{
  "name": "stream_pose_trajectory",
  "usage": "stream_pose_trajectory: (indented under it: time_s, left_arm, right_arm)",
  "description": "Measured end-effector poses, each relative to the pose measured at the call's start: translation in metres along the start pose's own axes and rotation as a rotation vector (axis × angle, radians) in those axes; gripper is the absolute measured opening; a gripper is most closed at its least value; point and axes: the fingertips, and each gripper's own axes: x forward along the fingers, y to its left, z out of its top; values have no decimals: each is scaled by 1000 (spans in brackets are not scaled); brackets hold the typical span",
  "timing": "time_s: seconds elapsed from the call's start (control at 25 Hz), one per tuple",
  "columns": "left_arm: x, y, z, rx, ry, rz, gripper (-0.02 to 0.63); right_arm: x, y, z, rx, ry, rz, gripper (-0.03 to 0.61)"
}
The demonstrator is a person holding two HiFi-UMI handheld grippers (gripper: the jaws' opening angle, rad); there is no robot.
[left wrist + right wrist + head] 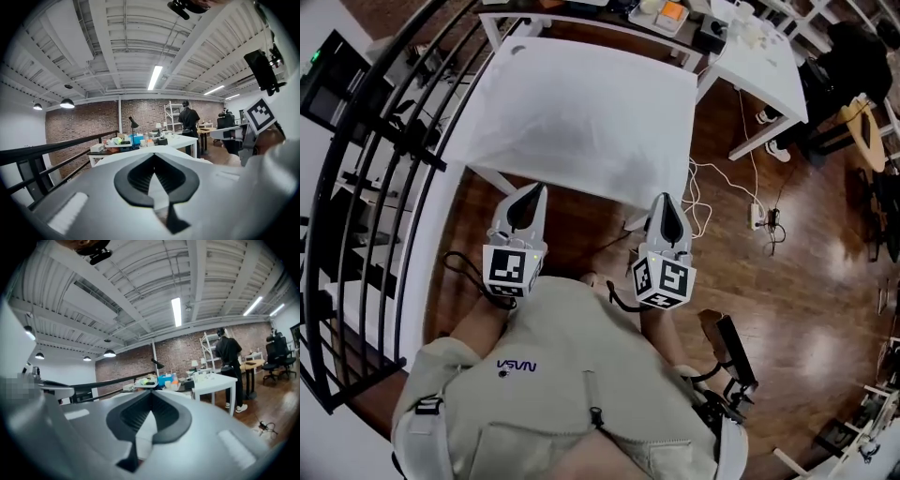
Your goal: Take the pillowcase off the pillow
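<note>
**Pillow waiting on the table, both tongs clenched and empty**

A brick-walled loft workshop with a wooden floor is surrounding a white table [492, 179], and the pillow [586, 112] is lying flat on it, covering nearly the whole top. Its white pillowcase [619, 164] is still on. The left gripper [534, 190] and the right gripper [665, 201] are hovering side by side at the pillow's near edge, each with its jaws pressed together and nothing between them.

The pillow is looking soft, light and bulky, and the case thin and limp, so it is likely to bunch and slide rather than resist. A sensible hold would be a pinch of loose cloth at a corner or at the open end. Which end is open cannot be told.

The head view is showing the pillow's full outline and a black railing [403, 141] on the left. Only the gripper views are showing the closed jaw tips close up, a cluttered table [123, 140] and a person [229, 352] standing by the shelves.
</note>
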Motion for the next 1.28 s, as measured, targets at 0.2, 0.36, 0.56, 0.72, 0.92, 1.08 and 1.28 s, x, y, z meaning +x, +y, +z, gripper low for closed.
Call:
stream_pose_trajectory:
  time_s: [0.2,0.36,0.56,0.72,0.92,1.08,1.28]
  left_arm:
    - [-1,7,7,21,-6,13,6]
    - [6,27,5,5,-15,12,6]
    - [25,69,-8,-33,-21,-5,6]
    - [46,112,-6,-42,-45,-31,6]
    - [66,184,-5,-92,-71,-24,6]
    - [67,242,-18,-93,-52,-13,6]
    - [67,305,-35,-123,-42,25,6]
  right_arm:
    - [9,12,7,-2,-24,43,3]
    - [30,27,11,-19,-21,46,3]
    - [62,56,11,-64,-11,28,3]
    - [94,82,15,-94,1,-6,3]
    - [145,138,26,-143,1,1,3]
    - [181,191,29,-181,9,33,3]
    - [222,247,25,-221,23,79,3]
